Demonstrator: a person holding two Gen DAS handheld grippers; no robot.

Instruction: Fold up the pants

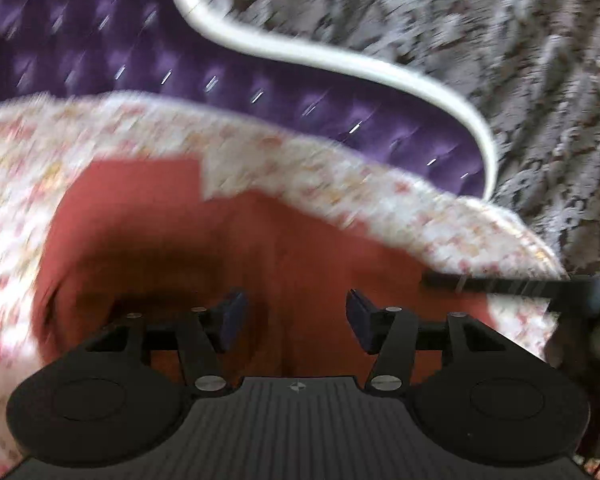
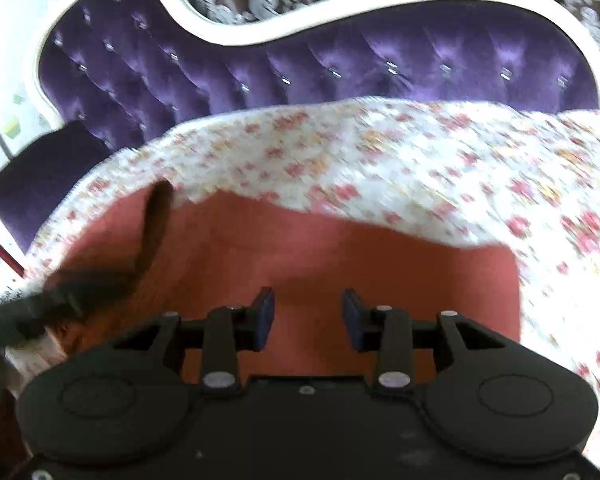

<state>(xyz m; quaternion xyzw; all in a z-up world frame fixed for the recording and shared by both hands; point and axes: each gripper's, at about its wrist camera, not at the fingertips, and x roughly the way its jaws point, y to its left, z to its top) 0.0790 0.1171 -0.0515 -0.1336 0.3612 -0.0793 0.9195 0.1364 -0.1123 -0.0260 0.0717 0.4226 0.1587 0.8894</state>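
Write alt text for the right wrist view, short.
The right gripper, jaws apart with nothing between them, hovers over reddish pants lying on a floral bedspread. Behind stands a tufted purple headboard with a white frame; a dark blurred shape intrudes at the left edge.
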